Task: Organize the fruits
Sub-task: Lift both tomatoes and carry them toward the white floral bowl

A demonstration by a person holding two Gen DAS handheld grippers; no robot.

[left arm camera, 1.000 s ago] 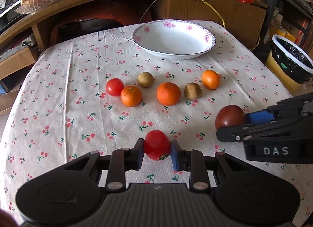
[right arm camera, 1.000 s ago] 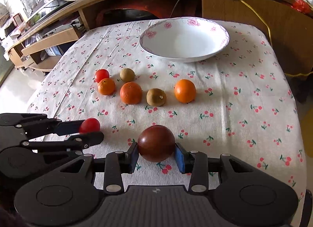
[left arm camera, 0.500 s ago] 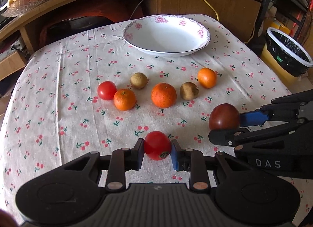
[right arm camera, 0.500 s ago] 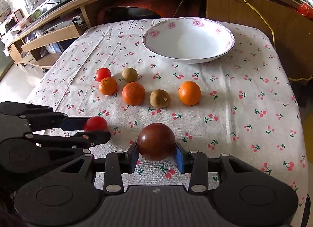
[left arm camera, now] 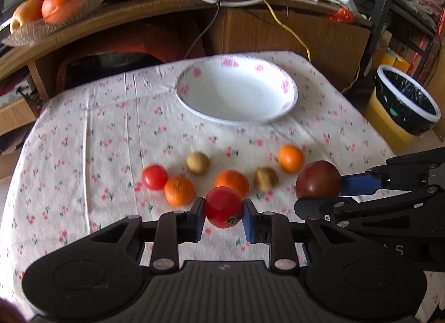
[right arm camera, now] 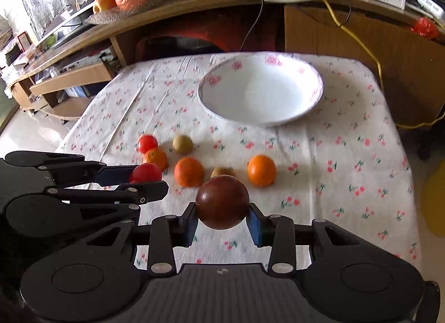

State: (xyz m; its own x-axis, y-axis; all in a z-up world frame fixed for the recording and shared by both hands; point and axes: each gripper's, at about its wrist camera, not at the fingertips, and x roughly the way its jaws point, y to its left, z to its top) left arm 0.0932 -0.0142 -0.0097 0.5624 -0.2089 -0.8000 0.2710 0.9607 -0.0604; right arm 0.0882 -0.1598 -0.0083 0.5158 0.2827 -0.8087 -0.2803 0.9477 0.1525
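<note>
The left gripper [left arm camera: 224, 213] is clamping a red tomato [left arm camera: 223, 206] above the bench [left arm camera: 69, 156], while the right gripper [right arm camera: 222, 221] is gripping a dark brown-red tomato [right arm camera: 222, 201]. Both are hovering short of the white bowl [right arm camera: 315, 100].

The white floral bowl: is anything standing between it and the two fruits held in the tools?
Nothing visible blocks the way. The white floral bowl is empty, and the red tomato and dark brown-red tomato are held above the loose fruits lying between.
</note>
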